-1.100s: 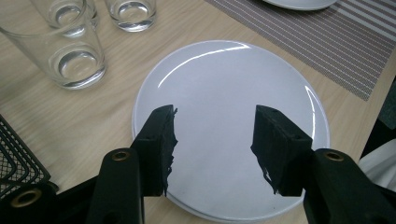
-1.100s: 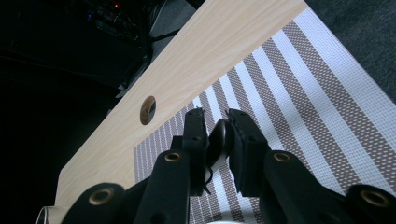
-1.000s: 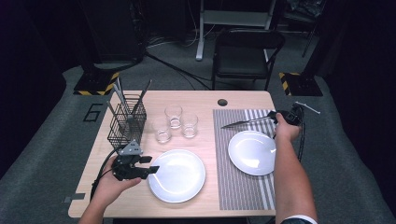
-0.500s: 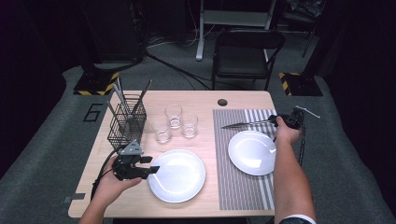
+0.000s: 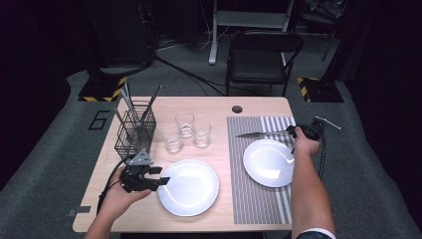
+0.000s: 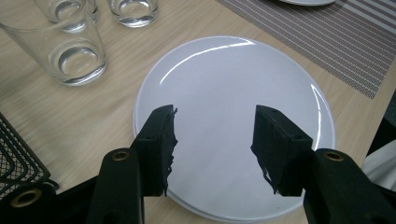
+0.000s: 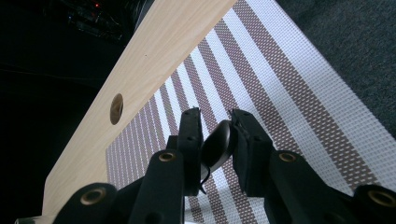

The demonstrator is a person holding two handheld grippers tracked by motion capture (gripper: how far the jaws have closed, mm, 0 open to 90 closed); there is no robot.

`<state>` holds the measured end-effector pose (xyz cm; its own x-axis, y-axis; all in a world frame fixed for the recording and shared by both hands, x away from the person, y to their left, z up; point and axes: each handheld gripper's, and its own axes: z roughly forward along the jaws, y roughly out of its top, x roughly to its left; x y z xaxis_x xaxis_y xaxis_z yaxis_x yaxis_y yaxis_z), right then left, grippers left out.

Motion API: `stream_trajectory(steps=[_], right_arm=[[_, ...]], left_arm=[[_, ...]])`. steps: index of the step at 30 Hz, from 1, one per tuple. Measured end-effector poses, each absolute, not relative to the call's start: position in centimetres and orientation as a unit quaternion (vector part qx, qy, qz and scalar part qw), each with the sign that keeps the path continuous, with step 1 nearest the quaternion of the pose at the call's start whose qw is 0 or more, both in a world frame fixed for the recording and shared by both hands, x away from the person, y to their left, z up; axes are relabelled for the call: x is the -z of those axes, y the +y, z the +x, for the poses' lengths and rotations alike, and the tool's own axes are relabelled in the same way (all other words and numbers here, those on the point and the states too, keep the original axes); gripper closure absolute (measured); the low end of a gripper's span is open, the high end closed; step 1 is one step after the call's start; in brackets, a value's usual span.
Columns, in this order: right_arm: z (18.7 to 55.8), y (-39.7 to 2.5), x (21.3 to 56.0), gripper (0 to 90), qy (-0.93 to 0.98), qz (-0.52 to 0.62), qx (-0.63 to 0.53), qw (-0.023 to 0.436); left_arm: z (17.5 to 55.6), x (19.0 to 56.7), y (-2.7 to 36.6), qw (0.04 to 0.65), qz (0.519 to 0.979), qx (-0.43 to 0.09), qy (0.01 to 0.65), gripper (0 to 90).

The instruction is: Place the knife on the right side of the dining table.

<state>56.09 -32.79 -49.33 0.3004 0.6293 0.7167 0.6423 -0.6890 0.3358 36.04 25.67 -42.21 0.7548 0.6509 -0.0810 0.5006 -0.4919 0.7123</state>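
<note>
Light wood table (image 5: 149, 214) fills the centre of the high view, round cable hole (image 5: 237, 109) near its far edge. Upper left of the top: black wire cutlery basket (image 5: 134, 133) with utensils standing in it. Just right of it, three clear glasses (image 5: 184, 124) in a tight cluster. Lower centre: white plate (image 5: 189, 186) straight on the wood. Right part of the top: striped placemat (image 5: 259, 199), reaching from the far edge to the near edge. On the mat, a second white plate (image 5: 268, 163), with a dark knife (image 5: 259, 133) above it in frame.
</note>
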Motion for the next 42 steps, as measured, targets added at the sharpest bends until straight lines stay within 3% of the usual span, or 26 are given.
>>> stream_trajectory(steps=[42], right_arm=[[56.23, -32.78, 49.55, 70.7, -0.422, -0.811, 0.406, -0.026]], left_arm=[[36.04, 42.15, 25.68, 0.377, 0.857, -0.096, 0.337, 48.7]])
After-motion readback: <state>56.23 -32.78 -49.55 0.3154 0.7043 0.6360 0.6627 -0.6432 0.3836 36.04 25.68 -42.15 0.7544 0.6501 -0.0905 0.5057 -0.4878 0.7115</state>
